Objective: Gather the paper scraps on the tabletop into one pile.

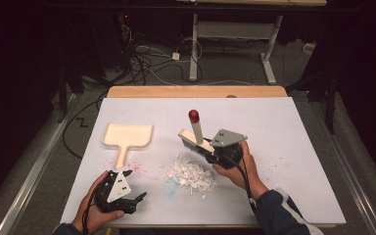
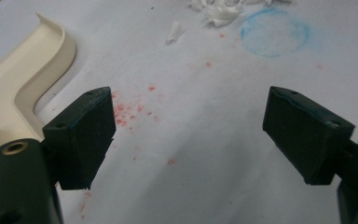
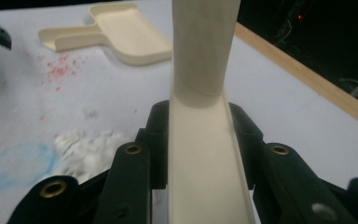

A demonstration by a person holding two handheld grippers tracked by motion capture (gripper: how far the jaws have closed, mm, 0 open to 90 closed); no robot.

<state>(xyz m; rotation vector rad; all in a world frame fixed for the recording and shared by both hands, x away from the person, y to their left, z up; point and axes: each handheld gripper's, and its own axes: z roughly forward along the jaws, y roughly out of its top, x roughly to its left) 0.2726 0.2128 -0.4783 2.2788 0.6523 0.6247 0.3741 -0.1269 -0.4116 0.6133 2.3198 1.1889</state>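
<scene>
Fingers (image 3: 161, 154) of the right gripper (image 1: 214, 151) are pinching the cream plastic body of a small hand brush (image 1: 196, 138), whose red-capped handle is pointing up and away while its dark bristles are facing the worktop (image 1: 284, 147) just beyond the heap of white paper scraps (image 1: 192, 176). Fingers (image 2: 81, 135) of the left gripper (image 1: 127, 200) are standing spread wide with nothing between them, hovering near the person's edge, just short of the handle of the cream plastic dustpan (image 1: 127, 136), which is lying flat and well apart from the heap. Judging by the layout, sweeping the scraps is the step in hand. Doing it well probably means the left gripper taking the dustpan handle and setting its open lip touching the worktop beside the heap, and the brush coming down behind the scraps with bristles flat, drawing them over in short, gentle strokes so they are not scattering toward the faint blue circle (image 2: 275, 33) or the red specks (image 2: 130, 112)
</scene>
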